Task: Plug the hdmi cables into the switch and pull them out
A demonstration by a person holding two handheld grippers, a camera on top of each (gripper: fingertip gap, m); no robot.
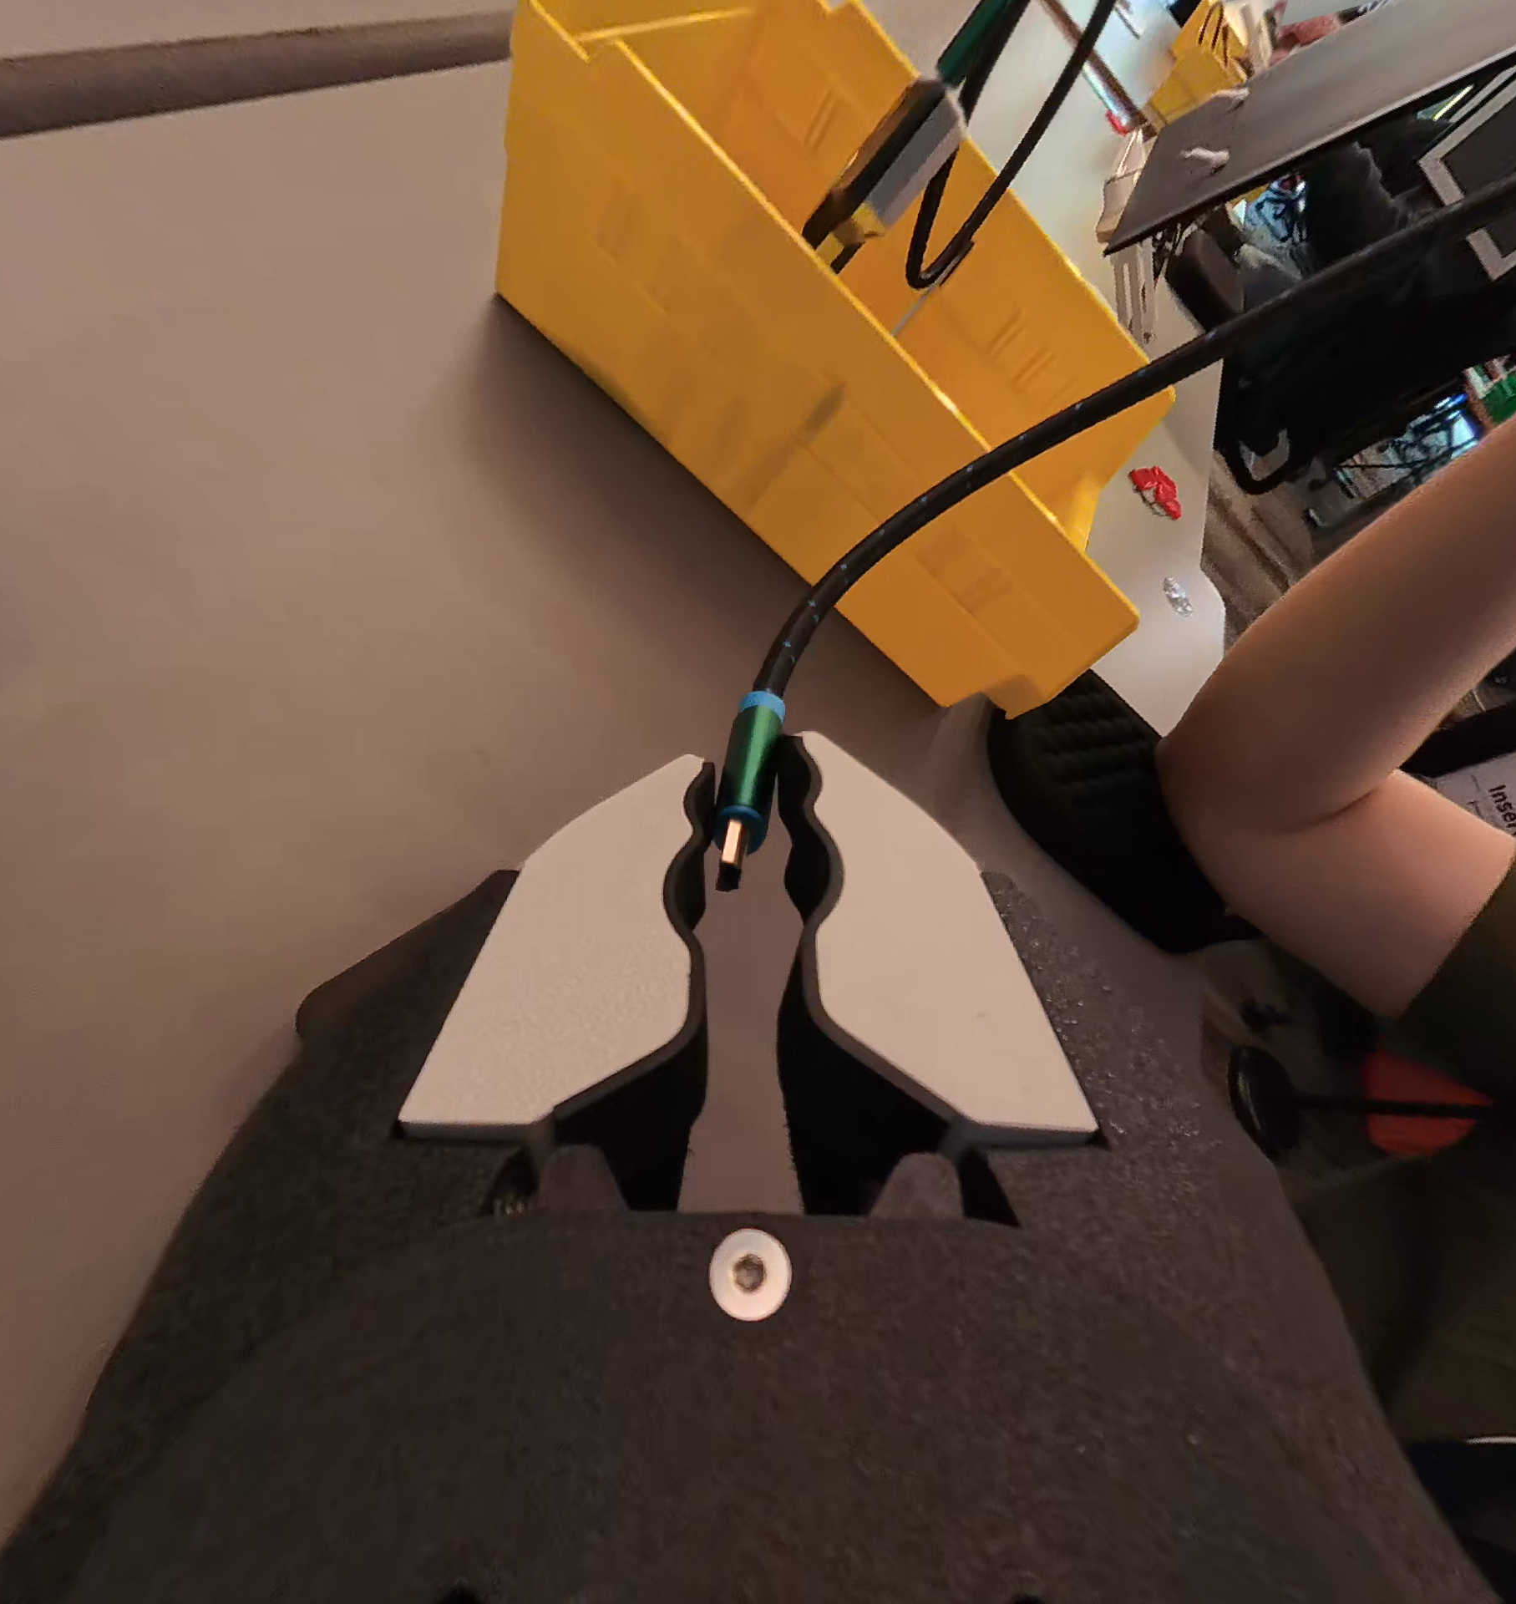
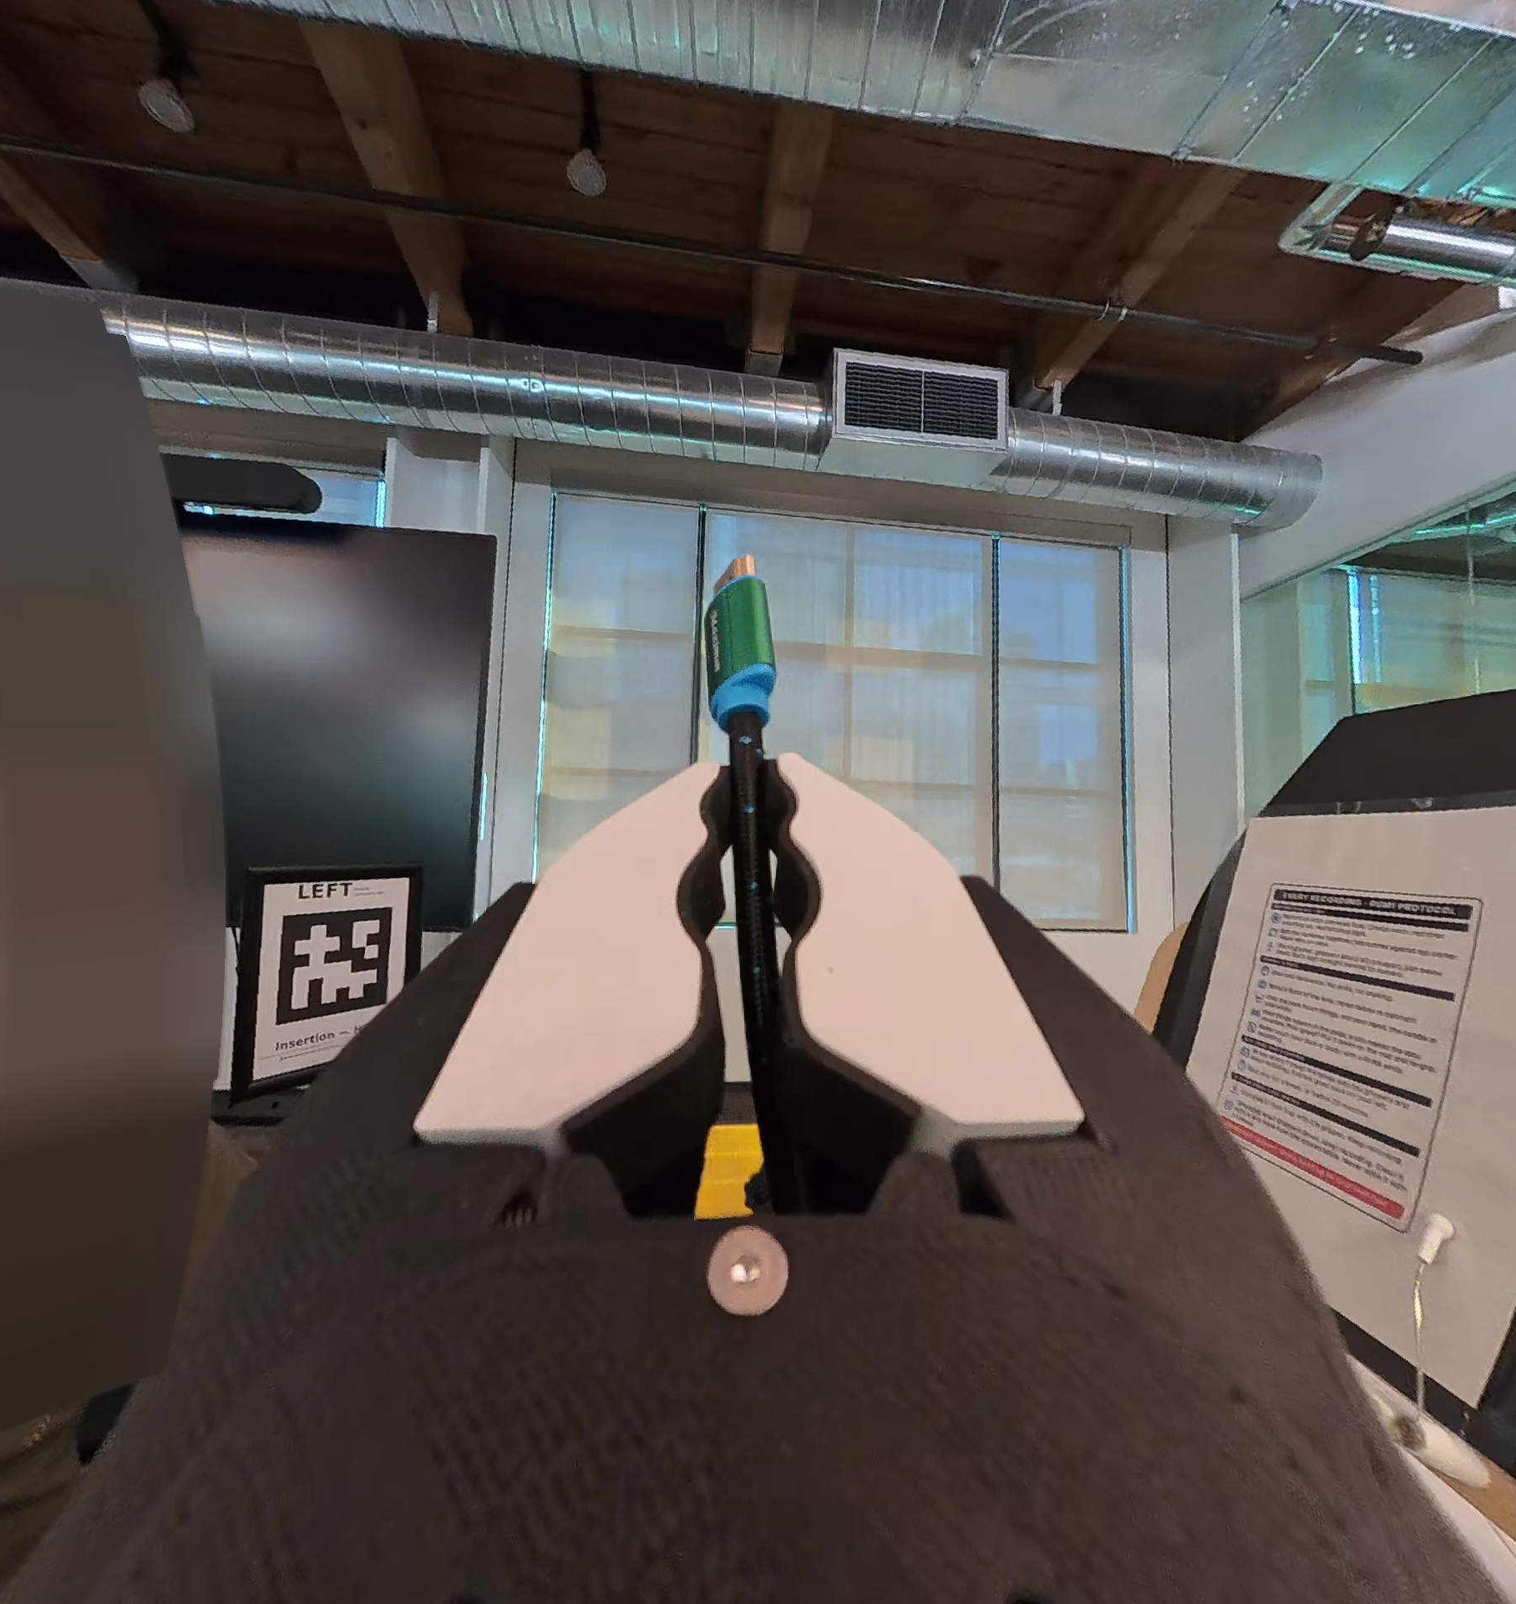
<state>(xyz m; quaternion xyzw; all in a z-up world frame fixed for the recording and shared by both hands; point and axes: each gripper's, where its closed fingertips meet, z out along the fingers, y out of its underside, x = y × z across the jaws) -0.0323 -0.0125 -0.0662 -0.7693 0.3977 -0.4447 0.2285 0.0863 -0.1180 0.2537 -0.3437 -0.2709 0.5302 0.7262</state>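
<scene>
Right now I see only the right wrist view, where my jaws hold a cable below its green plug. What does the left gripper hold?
Observer: The left gripper is shut on another green plug, by its body.
Operator: Where does its metal tip point?
Observer: Back toward the camera, between the jaws.
Operator: Is the switch visible?
Observer: Probably: a grey-black box, likely the switch, shows over the yellow bin ahead.
</scene>
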